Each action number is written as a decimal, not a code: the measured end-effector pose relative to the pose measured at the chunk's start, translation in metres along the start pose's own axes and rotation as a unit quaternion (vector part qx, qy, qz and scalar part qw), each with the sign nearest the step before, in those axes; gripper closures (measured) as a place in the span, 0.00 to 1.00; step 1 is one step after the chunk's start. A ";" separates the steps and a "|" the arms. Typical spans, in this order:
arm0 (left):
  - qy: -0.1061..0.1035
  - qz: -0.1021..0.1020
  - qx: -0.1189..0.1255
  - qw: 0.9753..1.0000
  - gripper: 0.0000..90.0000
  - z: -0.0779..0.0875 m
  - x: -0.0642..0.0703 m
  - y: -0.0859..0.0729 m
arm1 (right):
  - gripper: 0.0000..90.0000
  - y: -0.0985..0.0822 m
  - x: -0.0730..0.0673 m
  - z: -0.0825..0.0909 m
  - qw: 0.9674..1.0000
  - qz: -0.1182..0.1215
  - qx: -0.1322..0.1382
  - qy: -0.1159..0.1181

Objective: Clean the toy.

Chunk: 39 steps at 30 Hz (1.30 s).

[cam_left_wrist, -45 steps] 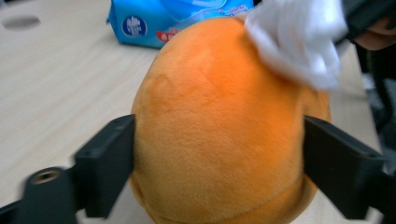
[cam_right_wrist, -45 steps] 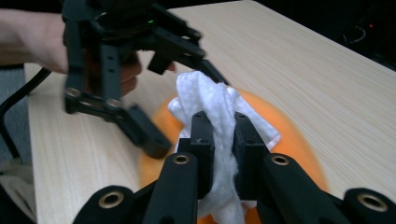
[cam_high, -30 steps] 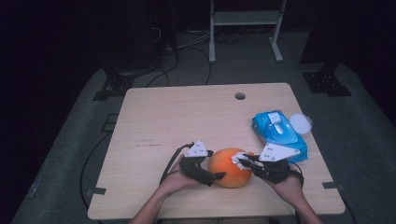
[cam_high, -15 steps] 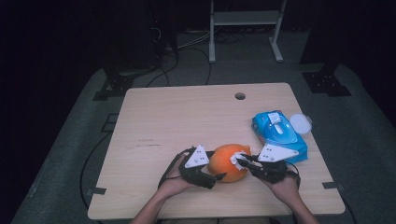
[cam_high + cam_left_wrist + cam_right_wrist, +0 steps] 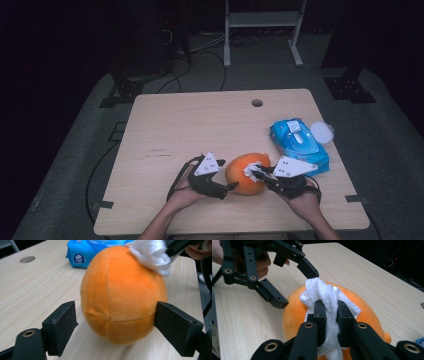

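Pinching white wipe (image 5: 329,302) in right gripper (image 5: 256,173), pressed on orange plush ball (image 5: 246,172) at bench (image 5: 200,125) front edge; left gripper (image 5: 231,186) jaws straddling ball, just closing, one pad touching.

A light wooden table (image 5: 200,125) stands on a dark grey floor, and a person's forearms come in from the near edge. Near that edge lies an orange plush ball (image 5: 240,175). The left gripper (image 5: 231,186) sits at the ball's left side, its tip at the ball; its jaws have just been closing around it. The right gripper (image 5: 253,172) reaches in from the right and presses a white wipe (image 5: 251,168) against the top right of the ball. Just right of the ball, farther back, lies a blue wipe pack (image 5: 300,145), with a round white lid (image 5: 322,132) beside its far right corner. A small round hole (image 5: 257,103) marks the far middle of the table.
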<state>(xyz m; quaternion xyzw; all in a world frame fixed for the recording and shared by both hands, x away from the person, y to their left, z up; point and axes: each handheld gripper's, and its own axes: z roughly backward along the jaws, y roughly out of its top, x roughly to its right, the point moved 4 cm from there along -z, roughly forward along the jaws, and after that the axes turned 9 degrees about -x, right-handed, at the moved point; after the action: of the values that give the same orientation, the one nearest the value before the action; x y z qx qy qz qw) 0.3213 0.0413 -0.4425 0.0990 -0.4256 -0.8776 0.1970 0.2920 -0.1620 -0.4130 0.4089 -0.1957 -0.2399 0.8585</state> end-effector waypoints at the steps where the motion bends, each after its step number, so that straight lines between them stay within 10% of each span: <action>1: -0.002 0.001 -0.005 1.000 0.20 -0.003 0.000 0.000 | 0.89 0.000 0.000 0.000 1.000 -0.001 0.000 0.001; 9: 0.017 -0.051 -0.035 0.998 0.34 -0.016 0.014 -0.005 | 0.89 0.010 -0.023 -0.018 0.999 0.031 -0.007 0.022; 14: 0.013 -0.039 -0.028 0.999 0.35 -0.015 0.010 -0.008 | 0.89 0.004 0.000 -0.007 0.999 0.015 -0.010 -0.029; 18: 0.000 -0.011 -0.021 1.000 0.21 -0.019 0.011 -0.004 | 0.89 -0.006 0.013 -0.007 0.999 -0.022 -0.007 -0.023; 25: 0.038 -0.048 -0.008 0.998 0.32 -0.023 0.026 0.003 | 0.89 0.010 -0.026 -0.018 0.999 0.017 -0.006 0.030; 28: 0.053 -0.063 -0.008 0.997 0.34 -0.023 0.030 0.001 | 0.90 0.013 -0.038 -0.025 0.999 0.048 -0.026 0.006; 34: 0.050 -0.063 -0.002 0.997 0.34 -0.023 0.028 -0.003 | 0.90 0.008 -0.003 -0.007 0.999 0.001 -0.011 -0.033; 39: 0.030 -0.022 0.000 0.999 0.22 -0.028 0.024 0.001 | 0.90 -0.011 0.026 0.004 0.997 -0.048 -0.015 -0.062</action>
<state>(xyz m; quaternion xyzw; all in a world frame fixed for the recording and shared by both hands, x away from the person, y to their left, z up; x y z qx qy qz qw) 0.3088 0.0109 -0.4592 0.1348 -0.4175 -0.8782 0.1905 0.3083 -0.1858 -0.4153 0.3896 -0.2251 -0.3081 0.8383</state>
